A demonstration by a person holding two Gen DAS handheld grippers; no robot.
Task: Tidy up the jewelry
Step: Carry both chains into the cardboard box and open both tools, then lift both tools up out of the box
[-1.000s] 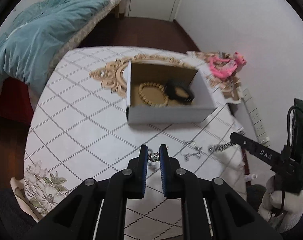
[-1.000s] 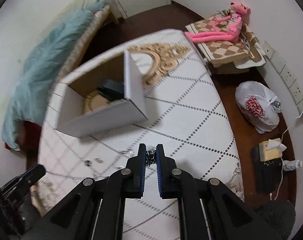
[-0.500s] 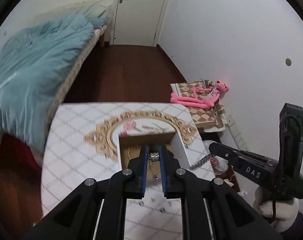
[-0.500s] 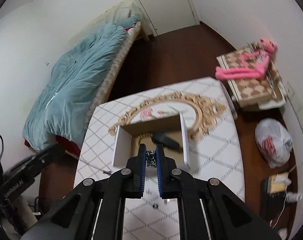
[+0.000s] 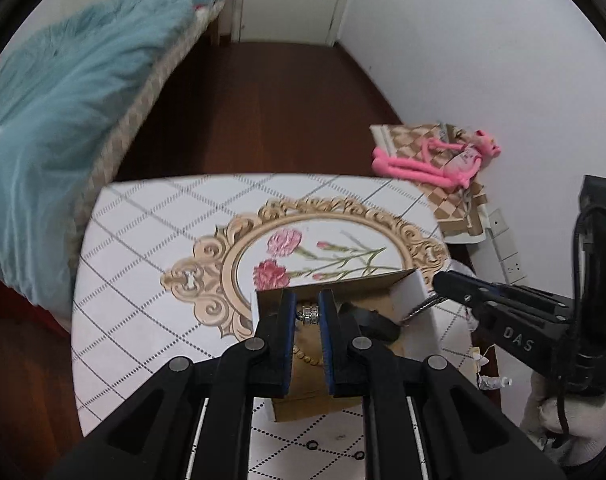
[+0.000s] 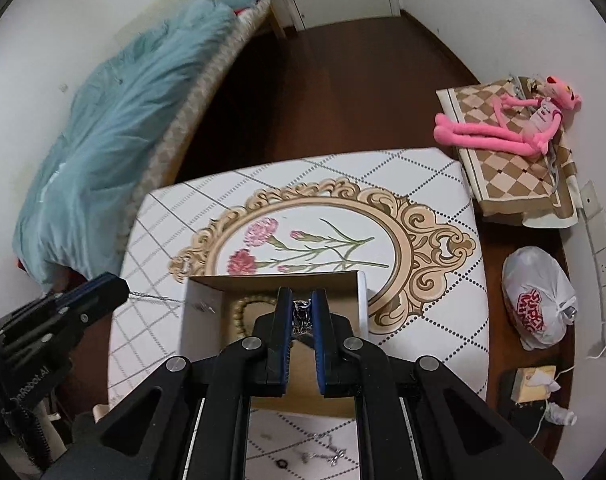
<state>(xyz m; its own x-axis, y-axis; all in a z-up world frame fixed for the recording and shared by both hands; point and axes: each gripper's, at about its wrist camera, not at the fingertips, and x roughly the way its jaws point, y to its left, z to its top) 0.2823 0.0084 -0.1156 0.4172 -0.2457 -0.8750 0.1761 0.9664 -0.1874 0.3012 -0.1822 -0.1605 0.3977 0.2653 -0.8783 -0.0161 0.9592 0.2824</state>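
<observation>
While both grippers hover over box (image 6: 271, 284), you pinch chain ends: left gripper (image 5: 308, 314) grips clasp, right gripper (image 6: 301, 312) grips links, keeping chain (image 6: 301, 316) stretched for lowering inside, beside bead bracelet (image 6: 243, 308).

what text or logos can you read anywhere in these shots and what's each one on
"DAS" on the side of the right gripper, in the left wrist view.
"SUPER MING" or close to it, in red, partly creased, on the white plastic bag on the floor.
Print ending in "robot.AI" on the body of the left gripper, in the right wrist view; the first letters are unclear.
Print on the pink plush toy: too small to read.
</observation>
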